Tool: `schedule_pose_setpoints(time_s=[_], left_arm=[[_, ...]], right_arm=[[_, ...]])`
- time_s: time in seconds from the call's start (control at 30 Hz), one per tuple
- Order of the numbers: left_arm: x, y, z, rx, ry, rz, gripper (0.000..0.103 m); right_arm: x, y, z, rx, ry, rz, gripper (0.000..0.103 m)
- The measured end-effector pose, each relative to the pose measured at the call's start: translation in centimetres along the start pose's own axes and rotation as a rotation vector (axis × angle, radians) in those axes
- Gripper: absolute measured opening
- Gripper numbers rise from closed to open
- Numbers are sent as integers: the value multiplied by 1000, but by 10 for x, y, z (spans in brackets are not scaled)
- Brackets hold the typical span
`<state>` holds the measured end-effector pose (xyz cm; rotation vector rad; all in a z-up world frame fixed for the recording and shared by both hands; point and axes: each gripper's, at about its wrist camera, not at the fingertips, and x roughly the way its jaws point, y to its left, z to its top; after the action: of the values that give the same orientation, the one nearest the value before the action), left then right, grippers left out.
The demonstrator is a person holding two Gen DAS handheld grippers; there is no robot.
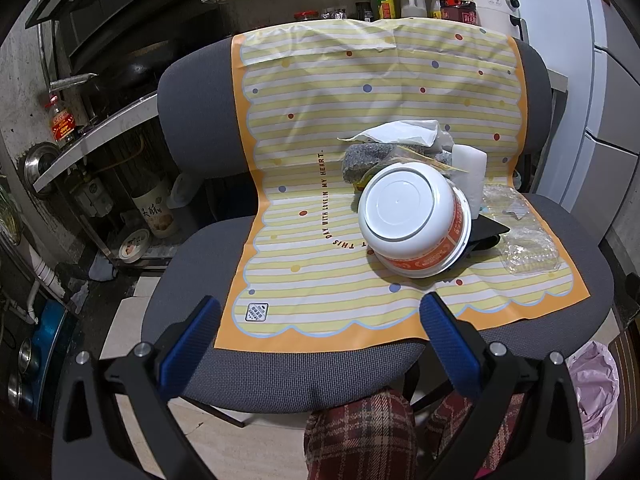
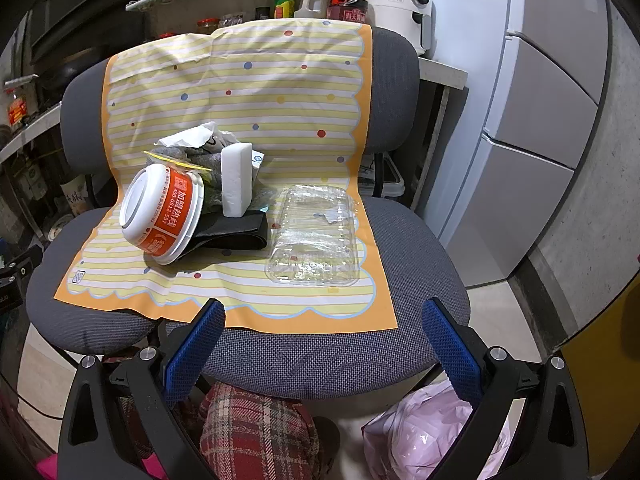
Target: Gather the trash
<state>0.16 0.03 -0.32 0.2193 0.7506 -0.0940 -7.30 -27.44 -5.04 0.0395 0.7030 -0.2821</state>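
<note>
- Two grippers hover at the front edge of the grey fabric office chair (image 2: pixel 320 356), the left gripper (image 1: pixel 320 344) and the right gripper (image 2: pixel 324 344) each with blue-padded jaws spread wide and holding nothing.
- The trash lies on a yellow-striped, orange-bordered plastic sheet (image 2: pixel 280 120) draped over the chair's seat and back: a white and orange instant-noodle bowl (image 2: pixel 160 212) tipped on its side, a clear plastic clamshell tray (image 2: pixel 314 236) apart to its right, a white foam block (image 2: pixel 237 180) standing upright behind, a folded black cloth-like piece (image 2: pixel 236 234) under the bowl's rim, and crumpled paper and grey wrapping (image 2: pixel 192 140) at the back.
- A pink plastic bag (image 2: pixel 424 432) on the floor beside the chair is probably the bin.
- Likely best start: the right gripper takes the clamshell tray by one thin edge, squeezing lightly since it would crush and spring.
- The bowl should be pinched at its rim, not its round wall.
- Readable writing: the sheet says "DAY WITH LOVE IN MY HEART"; the bowl shows Chinese characters and "400-0512".
</note>
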Motion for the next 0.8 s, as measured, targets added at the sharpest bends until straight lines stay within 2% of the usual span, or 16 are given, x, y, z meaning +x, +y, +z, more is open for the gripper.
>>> schedule_pose_setpoints(time_s=[0.27, 0.4, 0.57, 0.7, 0.8], left_arm=[[1, 0, 0, -4, 3, -1, 97], [9, 1, 1, -18, 19, 4, 97], [31, 2, -1, -16, 47, -10, 97], [46, 1, -5, -8, 39, -7, 97], [55, -1, -6, 1, 32, -65, 97]], right_arm=[[5, 0, -5, 2, 4, 5, 97], [8, 9, 0, -7, -10, 40, 97], [27, 24, 5, -30, -48, 112, 97], [48, 35, 15, -48, -60, 255, 97], [65, 43, 17, -87, -34, 237, 97]])
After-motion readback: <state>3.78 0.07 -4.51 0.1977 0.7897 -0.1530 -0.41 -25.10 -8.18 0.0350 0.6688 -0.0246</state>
